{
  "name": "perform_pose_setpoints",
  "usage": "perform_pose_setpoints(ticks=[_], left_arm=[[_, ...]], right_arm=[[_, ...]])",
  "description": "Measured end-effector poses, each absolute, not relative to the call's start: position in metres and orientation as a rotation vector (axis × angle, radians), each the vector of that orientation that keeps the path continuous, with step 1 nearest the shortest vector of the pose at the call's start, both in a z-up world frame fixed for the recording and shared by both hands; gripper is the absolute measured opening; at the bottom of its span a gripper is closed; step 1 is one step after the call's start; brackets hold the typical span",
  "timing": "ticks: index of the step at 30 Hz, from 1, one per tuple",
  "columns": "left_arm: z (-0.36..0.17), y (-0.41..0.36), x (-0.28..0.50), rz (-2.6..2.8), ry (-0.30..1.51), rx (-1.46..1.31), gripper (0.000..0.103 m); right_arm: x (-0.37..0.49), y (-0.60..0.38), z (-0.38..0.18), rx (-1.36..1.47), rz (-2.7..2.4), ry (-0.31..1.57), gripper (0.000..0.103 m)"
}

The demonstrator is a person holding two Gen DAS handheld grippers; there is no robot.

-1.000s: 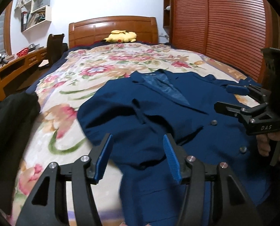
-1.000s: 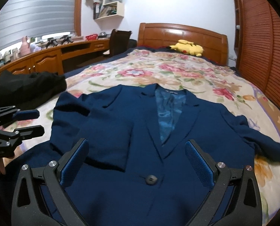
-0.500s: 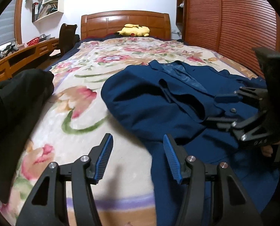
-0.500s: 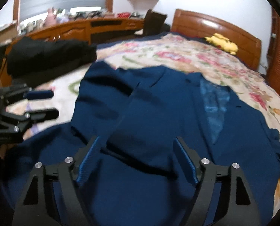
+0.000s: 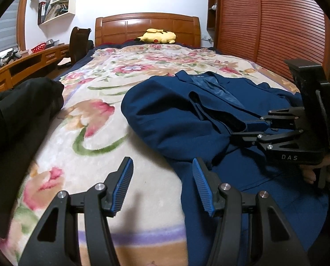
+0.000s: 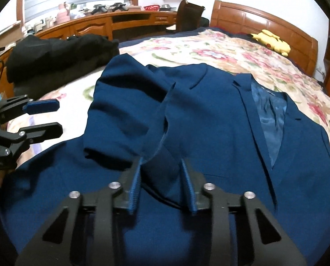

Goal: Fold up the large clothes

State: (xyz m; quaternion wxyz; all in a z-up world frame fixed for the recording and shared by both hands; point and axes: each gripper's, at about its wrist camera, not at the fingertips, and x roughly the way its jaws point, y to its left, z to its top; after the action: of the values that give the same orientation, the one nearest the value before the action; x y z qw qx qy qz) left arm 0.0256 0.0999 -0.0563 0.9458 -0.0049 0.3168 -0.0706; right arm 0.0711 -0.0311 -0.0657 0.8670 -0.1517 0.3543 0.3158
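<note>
A navy blue jacket (image 6: 209, 119) lies front-up across a floral blanket (image 5: 94, 119) on the bed, its collar toward the headboard and its shiny lining showing in the open neck. One sleeve (image 6: 129, 110) is folded in over the chest, and its cuff end runs straight down between the fingers of the right gripper (image 6: 161, 186). Those jaws are closing around the cuff — the ribbed blue pads (image 6: 135, 188) sit just beside the cloth on either side, and it is hard to tell whether they press it yet. In the left wrist view the right gripper (image 5: 249, 129) reaches in from the side, its fingers low over the folded sleeve, with a hand (image 5: 320, 170) visible behind its handle.

The left gripper (image 5: 162, 184) hangs with its fingers spread and nothing between them. Below the gap is bare blanket; the jacket's hem edge lies just beside the right-hand finger, and the left-hand finger is over the flowers. Seen from the right wrist, the left gripper (image 6: 43, 118) sits off to the left of the jacket, apart from it, jaws parted.

Beyond the left gripper's fingers and to their left lies a heap of black clothing (image 5: 18, 115) — well apart from the jacket. A yellow plush toy (image 5: 158, 36) rests against the headboard, far ahead of both pairs of fingers
</note>
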Motion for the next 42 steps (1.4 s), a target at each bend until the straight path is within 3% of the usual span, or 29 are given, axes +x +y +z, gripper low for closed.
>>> perform_pose_setpoints(ticks=[3, 8, 42], left_arm=[[-0.056, 0.1, 0.025, -0.144, 0.646, -0.01, 0.055], [-0.055, 0.101, 0.024, -0.143, 0.639, -0.013, 0.055], [-0.029, 0.079, 0.015, -0.191, 0.551, -0.023, 0.055]], right_arm=[[0.067, -0.035, -0.061, -0.302, 0.665, 0.713, 0.016], [0.065, -0.052, -0.045, -0.223, 0.638, 0.652, 0.009], [0.042, -0.143, 0.005, 0.031, 0.473, 0.469, 0.008]])
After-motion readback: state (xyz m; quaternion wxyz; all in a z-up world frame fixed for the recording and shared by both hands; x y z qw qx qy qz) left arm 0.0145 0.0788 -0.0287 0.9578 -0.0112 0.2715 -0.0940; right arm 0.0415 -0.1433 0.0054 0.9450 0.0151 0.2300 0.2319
